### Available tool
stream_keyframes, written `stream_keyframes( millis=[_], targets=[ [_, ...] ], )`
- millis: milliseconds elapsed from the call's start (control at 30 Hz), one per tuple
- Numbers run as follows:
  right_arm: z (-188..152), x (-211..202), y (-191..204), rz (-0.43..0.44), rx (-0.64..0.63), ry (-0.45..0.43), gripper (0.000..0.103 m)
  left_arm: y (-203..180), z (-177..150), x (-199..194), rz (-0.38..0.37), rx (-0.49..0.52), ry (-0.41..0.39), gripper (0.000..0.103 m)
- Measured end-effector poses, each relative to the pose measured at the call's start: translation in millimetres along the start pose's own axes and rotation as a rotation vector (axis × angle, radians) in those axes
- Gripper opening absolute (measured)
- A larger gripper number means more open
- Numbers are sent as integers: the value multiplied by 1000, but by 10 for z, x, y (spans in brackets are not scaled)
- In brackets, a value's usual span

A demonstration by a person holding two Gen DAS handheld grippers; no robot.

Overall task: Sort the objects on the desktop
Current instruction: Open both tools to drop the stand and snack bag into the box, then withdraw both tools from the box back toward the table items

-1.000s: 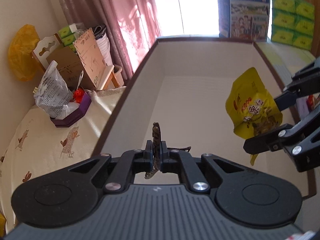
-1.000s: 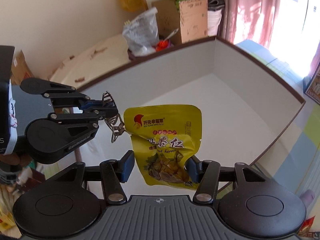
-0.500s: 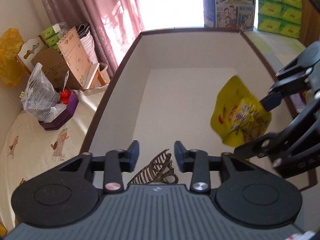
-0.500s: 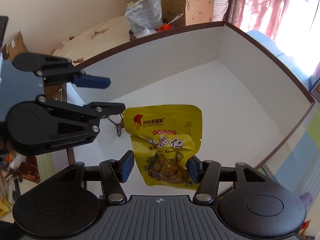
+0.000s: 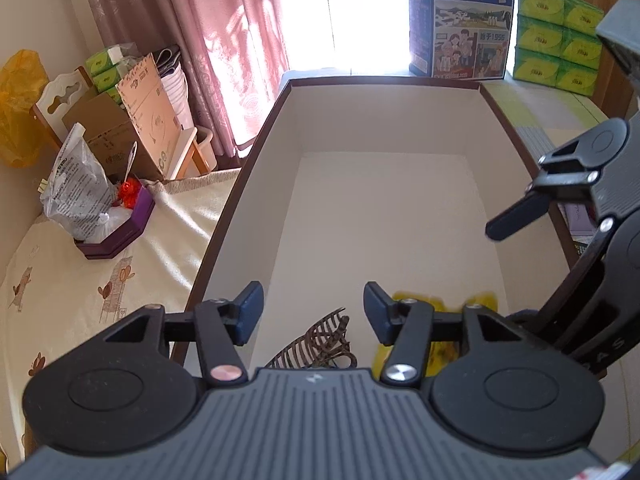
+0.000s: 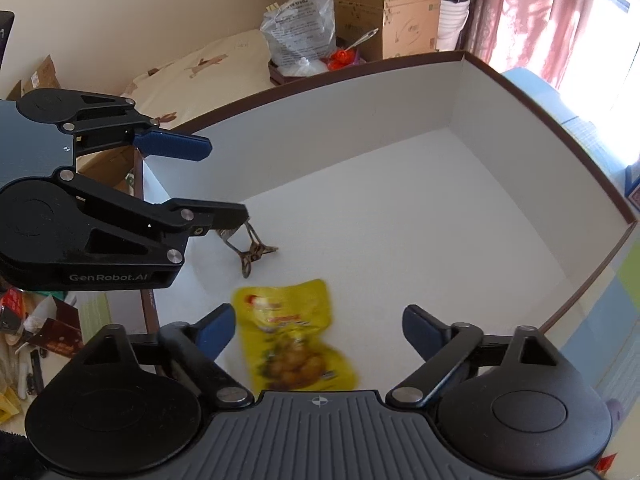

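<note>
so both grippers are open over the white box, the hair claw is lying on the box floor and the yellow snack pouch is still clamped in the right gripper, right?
Not quite. The right wrist view shows the right gripper open, with the yellow snack pouch loose in the white box below its fingers. The rest holds: the left gripper is open, and the hair claw lies on the box floor.

Readable stuff: the blue milk carton (image 5: 460,20) at about 1 o'clock past the box says "纯牛奶" up top, then "从小喝的奶" under it, plus "1956" lower down. The left gripper (image 6: 224,184) has "GenRobot.AI" printed on its side over at 9 o'clock in the right wrist view. The yellow snack pouch (image 6: 294,340) is too blurry to read, honestly.
</note>
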State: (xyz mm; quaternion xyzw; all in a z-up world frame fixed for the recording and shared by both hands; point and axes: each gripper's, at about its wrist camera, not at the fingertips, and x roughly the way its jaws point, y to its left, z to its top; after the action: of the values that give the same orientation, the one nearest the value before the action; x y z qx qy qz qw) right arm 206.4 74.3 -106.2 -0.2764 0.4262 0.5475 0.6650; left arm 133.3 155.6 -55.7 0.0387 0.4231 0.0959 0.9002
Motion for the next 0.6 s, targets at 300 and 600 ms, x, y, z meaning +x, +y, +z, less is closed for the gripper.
stream_keyframes(
  millis=[300, 600],
  targets=[
    [-40, -130, 24, -19, 13, -18, 98, -18, 44, -37, 1, 1, 32, 72],
    [-65, -310, 73, -36, 37, -62, 101, -109, 85, -161, -8, 27, 36, 81]
  ],
)
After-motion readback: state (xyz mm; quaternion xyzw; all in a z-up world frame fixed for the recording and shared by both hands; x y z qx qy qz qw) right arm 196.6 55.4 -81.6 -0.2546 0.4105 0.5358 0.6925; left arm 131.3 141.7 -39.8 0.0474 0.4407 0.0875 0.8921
